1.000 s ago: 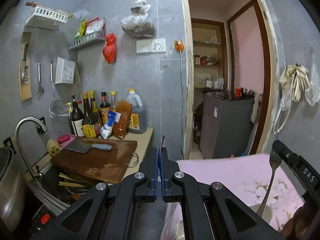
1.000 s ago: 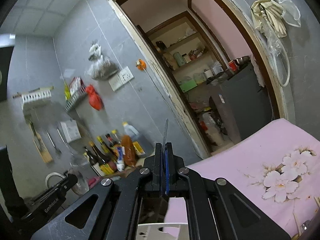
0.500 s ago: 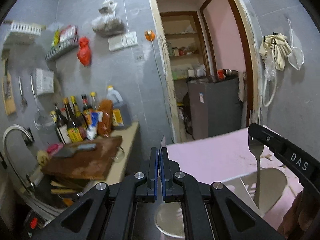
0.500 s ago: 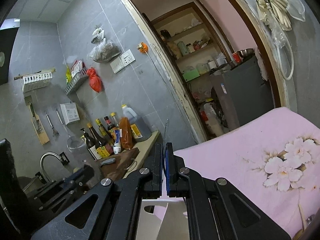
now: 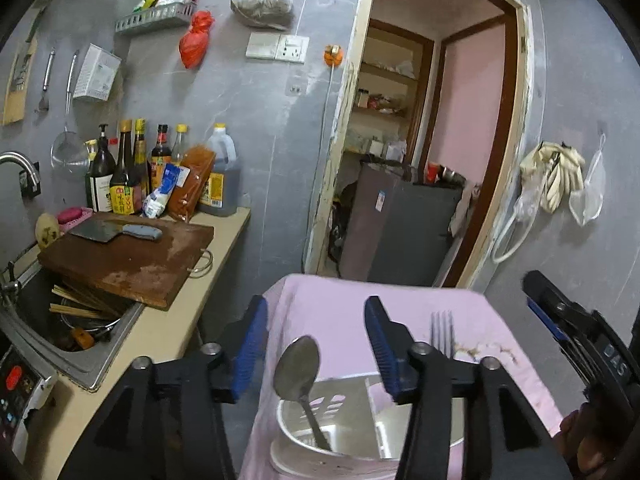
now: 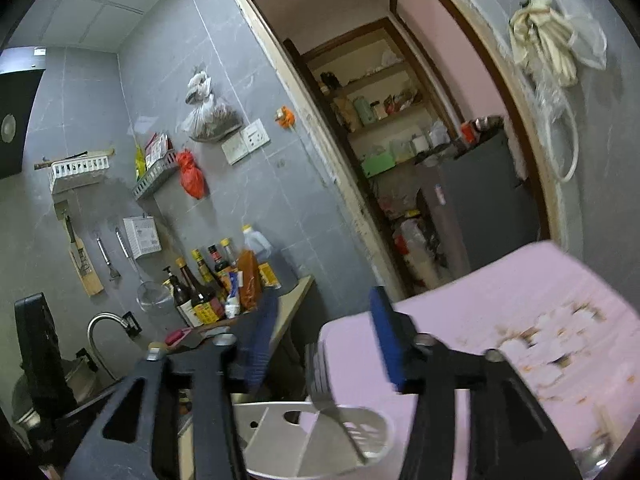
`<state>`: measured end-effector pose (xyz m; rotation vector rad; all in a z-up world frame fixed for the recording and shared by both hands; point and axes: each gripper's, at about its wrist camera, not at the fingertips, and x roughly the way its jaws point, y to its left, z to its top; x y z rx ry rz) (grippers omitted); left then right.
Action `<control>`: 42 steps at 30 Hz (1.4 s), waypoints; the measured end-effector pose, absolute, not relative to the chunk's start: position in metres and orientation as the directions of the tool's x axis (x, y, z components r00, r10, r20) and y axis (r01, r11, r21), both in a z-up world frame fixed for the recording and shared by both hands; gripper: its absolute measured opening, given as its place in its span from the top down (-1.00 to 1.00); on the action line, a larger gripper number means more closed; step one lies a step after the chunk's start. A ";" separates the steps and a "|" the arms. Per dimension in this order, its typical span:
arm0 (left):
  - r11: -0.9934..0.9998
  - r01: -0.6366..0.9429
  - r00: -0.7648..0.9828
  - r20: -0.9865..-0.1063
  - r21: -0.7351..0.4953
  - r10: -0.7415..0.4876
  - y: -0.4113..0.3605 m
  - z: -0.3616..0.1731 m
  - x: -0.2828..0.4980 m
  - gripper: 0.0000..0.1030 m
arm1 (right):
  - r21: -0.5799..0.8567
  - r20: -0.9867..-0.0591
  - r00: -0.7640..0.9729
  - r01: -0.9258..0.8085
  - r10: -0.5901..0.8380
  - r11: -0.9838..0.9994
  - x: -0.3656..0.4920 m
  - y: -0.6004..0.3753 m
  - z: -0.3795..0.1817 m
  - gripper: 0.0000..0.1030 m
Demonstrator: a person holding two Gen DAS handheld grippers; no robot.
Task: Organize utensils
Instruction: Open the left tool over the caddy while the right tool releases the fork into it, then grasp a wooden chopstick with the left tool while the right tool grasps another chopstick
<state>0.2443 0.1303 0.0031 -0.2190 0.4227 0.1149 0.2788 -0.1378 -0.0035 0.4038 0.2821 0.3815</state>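
Your left gripper (image 5: 314, 344) and right gripper (image 6: 322, 340) are both opening, releasing spoon (image 5: 298, 372) and fork (image 6: 332, 404) upright into the holder (image 5: 344, 452).

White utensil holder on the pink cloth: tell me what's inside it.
The utensil holder holds a spoon, bowl up, and a fork in separate compartments. Their lower ends are hidden by its walls and the left hand-held gripper.

Grey tiled wall (image 5: 248, 92) ahead of me, socket plate (image 5: 277, 47) on it, wall racks and hanging tools to the left. Beige counter (image 5: 160, 332) holds a wooden chopping board (image 5: 132, 260), bottles behind, sink (image 5: 60, 332) beside it. Doorway (image 5: 436, 140) opens onto pink walls, shelves and a dark fridge (image 5: 404, 232).
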 end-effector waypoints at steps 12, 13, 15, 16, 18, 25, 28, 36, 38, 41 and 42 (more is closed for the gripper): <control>0.987 -0.076 0.943 -0.332 -0.143 0.025 0.060 0.031 0.214 -0.92 | 0.217 -0.208 0.950 -0.188 0.234 0.958 0.216 -0.205 0.041 -0.80; 0.988 -0.069 0.946 -0.324 -0.139 0.020 0.053 0.032 0.211 -0.93 | 0.204 -0.208 0.953 -0.177 0.219 0.963 0.211 -0.210 0.044 -0.80; 0.989 -0.051 0.950 -0.313 -0.136 0.006 0.039 0.031 0.204 -0.95 | 0.163 -0.207 0.963 -0.142 0.175 0.976 0.198 -0.223 0.046 -0.84; 0.990 -0.041 0.951 -0.309 -0.136 -0.004 0.031 0.030 0.201 -0.96 | 0.153 -0.208 0.965 -0.131 0.161 0.980 0.194 -0.227 0.048 -0.86; 0.991 -0.026 0.954 -0.301 -0.132 -0.015 0.019 0.028 0.197 -0.96 | 0.127 -0.208 0.970 -0.100 0.125 0.987 0.185 -0.238 0.050 -0.91; 0.996 0.034 0.947 -0.316 -0.085 -0.059 -0.024 0.013 0.190 -0.96 | 0.092 -0.258 0.965 -0.030 0.053 0.995 0.166 -0.284 0.044 -0.92; 0.996 0.045 0.938 -0.339 -0.072 -0.067 -0.038 0.003 0.190 -0.96 | 0.093 -0.298 0.954 -0.008 0.035 0.996 0.166 -0.307 0.031 -0.92; 0.994 0.082 0.881 -0.462 -0.069 -0.105 -0.075 -0.044 0.201 -0.96 | 0.165 -0.423 0.903 -0.005 0.076 0.986 0.192 -0.356 -0.021 -0.91; 0.993 0.091 0.859 -0.497 -0.080 -0.119 -0.084 -0.058 0.207 -0.96 | 0.193 -0.457 0.884 -0.009 0.098 0.981 0.204 -0.366 -0.039 -0.91; 0.991 0.094 0.831 -0.540 -0.094 -0.130 -0.093 -0.075 0.217 -0.96 | 0.227 -0.499 0.854 -0.031 0.144 0.973 0.219 -0.376 -0.064 -0.91; 0.990 0.095 0.820 -0.557 -0.100 -0.135 -0.096 -0.081 0.220 -0.96 | 0.243 -0.512 0.842 -0.045 0.167 0.969 0.226 -0.378 -0.072 -0.89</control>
